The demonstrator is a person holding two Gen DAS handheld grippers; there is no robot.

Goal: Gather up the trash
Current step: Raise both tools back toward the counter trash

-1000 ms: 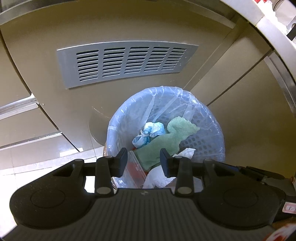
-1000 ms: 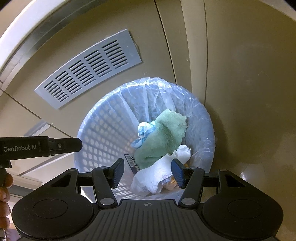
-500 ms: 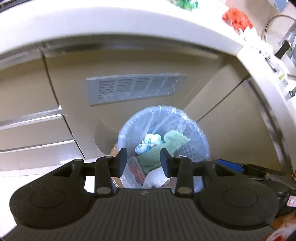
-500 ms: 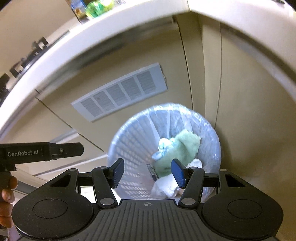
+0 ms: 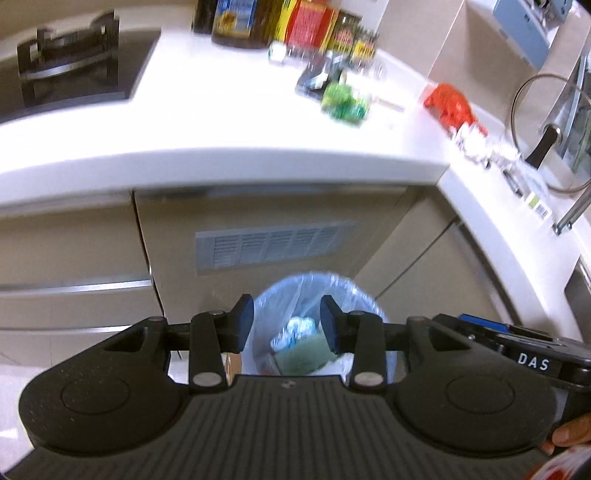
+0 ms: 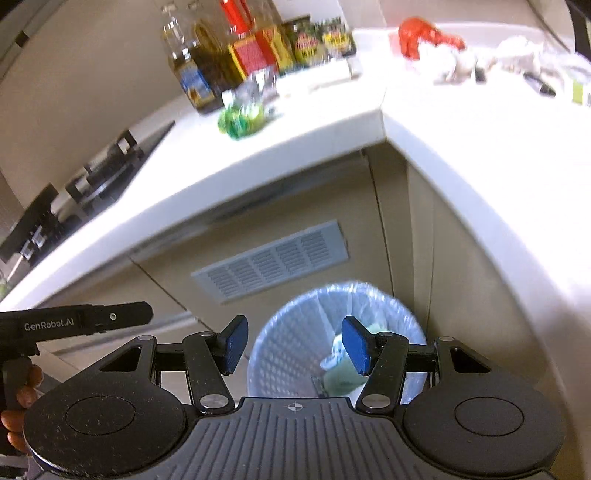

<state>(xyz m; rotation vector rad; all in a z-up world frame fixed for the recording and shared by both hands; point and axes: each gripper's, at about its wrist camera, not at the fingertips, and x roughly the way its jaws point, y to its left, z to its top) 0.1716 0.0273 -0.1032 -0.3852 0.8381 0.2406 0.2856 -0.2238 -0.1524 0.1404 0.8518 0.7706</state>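
A white basket bin with a clear liner (image 5: 295,291) (image 6: 288,332) stands on the floor in the cabinet corner. It holds a green cloth (image 5: 303,354) (image 6: 343,373), a blue-white crumpled piece (image 5: 295,328) and white paper. My left gripper (image 5: 286,325) and right gripper (image 6: 295,343) hover high above the bin, both open with nothing between the pads. On the white counter lie a green crumpled wrapper (image 5: 345,101) (image 6: 240,118), a red crumpled bag (image 5: 448,103) (image 6: 421,35) and white crumpled paper (image 5: 476,142) (image 6: 461,62).
Bottles and jars (image 5: 295,26) (image 6: 258,48) line the back of the counter (image 5: 221,125). A gas hob (image 5: 70,62) sits at the left, a glass pot lid (image 5: 546,110) at the right. A vent grille (image 5: 273,243) and drawers front the cabinets behind the bin.
Both grippers have risen well away from the bin, which now looks much smaller. The countertop with its litter and bottles has come into view. The jaws have kept their gaps.
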